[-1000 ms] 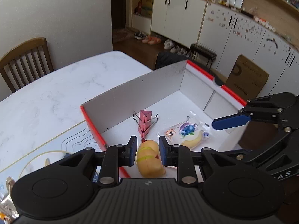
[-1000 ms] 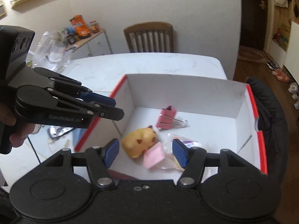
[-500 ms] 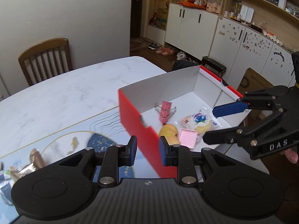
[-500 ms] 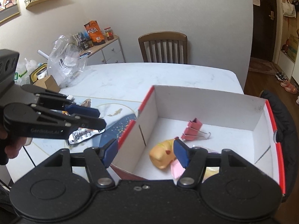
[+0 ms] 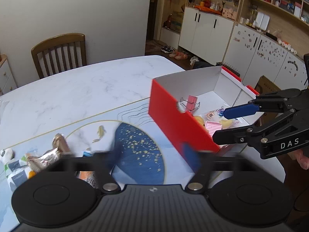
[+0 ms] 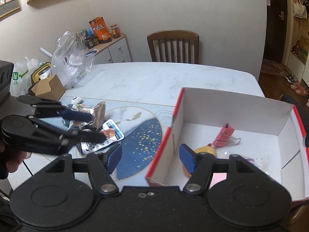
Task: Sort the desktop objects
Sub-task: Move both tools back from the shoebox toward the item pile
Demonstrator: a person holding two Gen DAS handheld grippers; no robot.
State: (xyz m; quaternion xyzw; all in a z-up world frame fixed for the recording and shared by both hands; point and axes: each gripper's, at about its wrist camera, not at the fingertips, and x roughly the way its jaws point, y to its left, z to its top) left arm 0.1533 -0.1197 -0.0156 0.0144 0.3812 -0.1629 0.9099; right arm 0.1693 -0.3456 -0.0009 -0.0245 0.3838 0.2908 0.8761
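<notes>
A red-walled white box (image 5: 173, 123) (image 6: 231, 112) stands on the table's right side. In it lie a pink binder clip (image 5: 190, 101) (image 6: 224, 135), a yellow toy (image 5: 199, 118) (image 6: 204, 151), a pink ridged block (image 5: 212, 126) and a snack packet (image 5: 216, 114). My left gripper (image 5: 152, 156) (image 6: 97, 127) hovers over the blue mat near a heap of snack wrappers (image 5: 48, 154) (image 6: 98, 116); its jaws are opening and blurred, with nothing between them. My right gripper (image 6: 150, 158) (image 5: 220, 125) stands open and empty above the box's near left wall.
A white foil packet (image 6: 108, 135) lies on the patterned mat (image 5: 135, 145). Plastic bags (image 6: 73, 63) and a small cardboard box (image 6: 50, 87) crowd the far left of the table. A wooden chair (image 5: 59, 54) (image 6: 173, 46) stands behind the marble table (image 5: 87, 89).
Both grippers have drawn back from inside the box toward the mat on the left. The left jaws, narrow before, now spread wide. The yellow toy and the pink block stay in the box.
</notes>
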